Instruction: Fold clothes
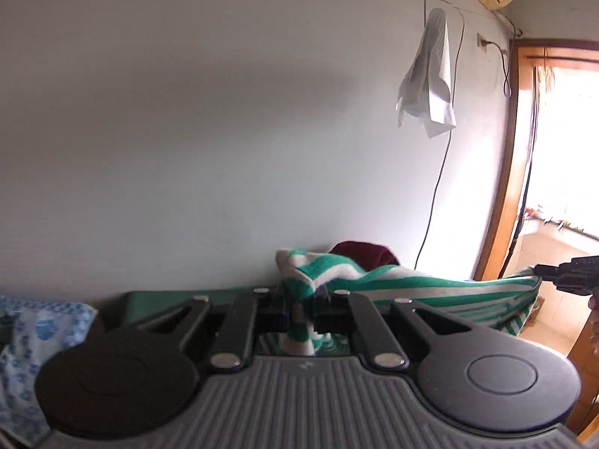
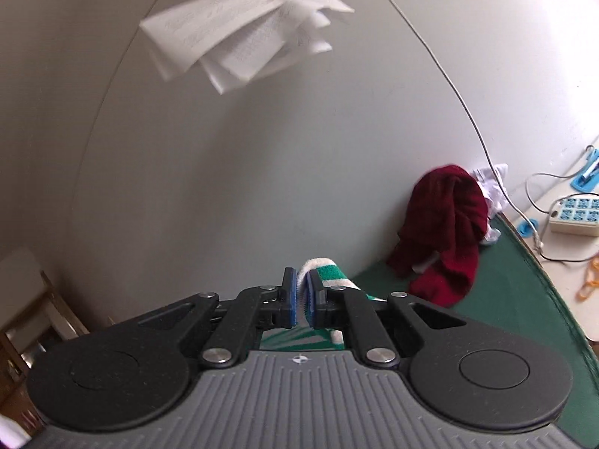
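Step in hand: lift-and-spread, both grippers on one garment. Left gripper (image 1: 304,308) has its fingers clamped on a bunched edge of the green-and-white striped garment (image 1: 411,288); the cloth runs from there to the right gripper (image 1: 539,271), visible at the right edge of the left wrist view, and hangs taut-ish between the two. In the right wrist view the right gripper's blue pads (image 2: 291,295) are pinched tight on a fold of the same striped fabric, with the white hem sticking up above them.

The garment is held up off the green counter (image 2: 505,299), not lying on it (how much still trails on the surface is hidden by the gripper bodies).

Also there: dark red garment (image 2: 445,232) heaped in the counter's far corner against the wall, something white (image 2: 494,187) behind it, blue-patterned cloth (image 1: 33,336) at left, white sheets (image 1: 430,75) hanging on a wall line.

My read of the next move: pull the two grips apart to flatten the span, then lay it onto clear counter, well short of the red heap. Risk is the left grip: bunched layers, so one may slip or the piece may lie down twisted.
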### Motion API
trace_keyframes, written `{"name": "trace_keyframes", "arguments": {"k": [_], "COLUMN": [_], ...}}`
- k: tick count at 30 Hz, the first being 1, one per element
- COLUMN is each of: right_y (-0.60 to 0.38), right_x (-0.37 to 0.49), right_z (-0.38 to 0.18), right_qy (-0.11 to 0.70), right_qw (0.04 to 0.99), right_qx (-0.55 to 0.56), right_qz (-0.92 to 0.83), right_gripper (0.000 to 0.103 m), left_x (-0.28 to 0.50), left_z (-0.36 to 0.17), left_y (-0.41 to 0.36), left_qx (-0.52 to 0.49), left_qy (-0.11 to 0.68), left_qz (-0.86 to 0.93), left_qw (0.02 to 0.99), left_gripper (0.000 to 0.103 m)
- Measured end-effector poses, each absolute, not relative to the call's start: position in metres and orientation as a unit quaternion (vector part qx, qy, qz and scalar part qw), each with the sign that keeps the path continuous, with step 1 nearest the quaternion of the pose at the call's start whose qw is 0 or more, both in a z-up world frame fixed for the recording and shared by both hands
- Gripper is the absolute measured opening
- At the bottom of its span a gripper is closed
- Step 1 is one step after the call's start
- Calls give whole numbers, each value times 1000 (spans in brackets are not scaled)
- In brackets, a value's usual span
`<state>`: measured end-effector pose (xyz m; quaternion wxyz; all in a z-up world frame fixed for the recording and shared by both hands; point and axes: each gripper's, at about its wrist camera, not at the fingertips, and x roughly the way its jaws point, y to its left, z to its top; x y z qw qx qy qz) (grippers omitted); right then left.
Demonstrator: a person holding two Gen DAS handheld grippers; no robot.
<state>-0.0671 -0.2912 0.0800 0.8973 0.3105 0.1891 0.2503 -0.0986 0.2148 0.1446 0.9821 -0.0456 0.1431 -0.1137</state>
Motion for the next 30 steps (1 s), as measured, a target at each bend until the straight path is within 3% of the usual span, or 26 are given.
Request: {"name": "trace_keyframes", "arguments": {"k": [5, 9, 12, 14, 18, 20, 21, 25, 27, 28, 30], "right_y": [-274, -260, -226, -197, -138, -122, -114, -103, -109, -113, -119], "right_x": [-79, -79, -85, -91, -109, -117, -119, -120, -116, -114, -112], "right_z": [24, -24, -34, -36, -48, -62, -70, -91, -98, -101, -102], "right_qy": [327, 411, 426, 435, 454, 474, 484, 489, 498, 508, 512], "right_qw": [903, 881, 875, 872, 851, 834, 825, 829, 827, 823, 824], "right_qx": [237, 220, 190, 146, 46, 11, -5, -77, -72, -64, -53], "right_qz": [148, 83, 128, 173, 260, 282, 291, 262, 249, 247, 238], "right_gripper": [7, 18, 47, 59, 64, 66, 66, 64, 49, 35, 25], "left_x": [-87, -88, -98, -101, -117, -118, -119, -108, -100, -97, -91], "left_z": [59, -15, -24, -17, 5, 13, 12, -4, -22, -32, -52], "left_y": [220, 209, 203, 204, 216, 212, 210, 174, 162, 161, 157], "left_qx": [-56, 1, 51, 66, 74, 68, 64, 97, 122, 131, 150], "left_qy": [303, 411, 426, 424, 408, 389, 378, 374, 396, 411, 441], "left_qz": [-112, -96, -79, -71, -67, -71, -76, -106, -106, -100, -90], "left_qw": [945, 906, 900, 900, 908, 916, 920, 916, 904, 897, 880], "left_gripper": [7, 7, 23, 45, 70, 97, 102, 99, 87, 82, 69]}}
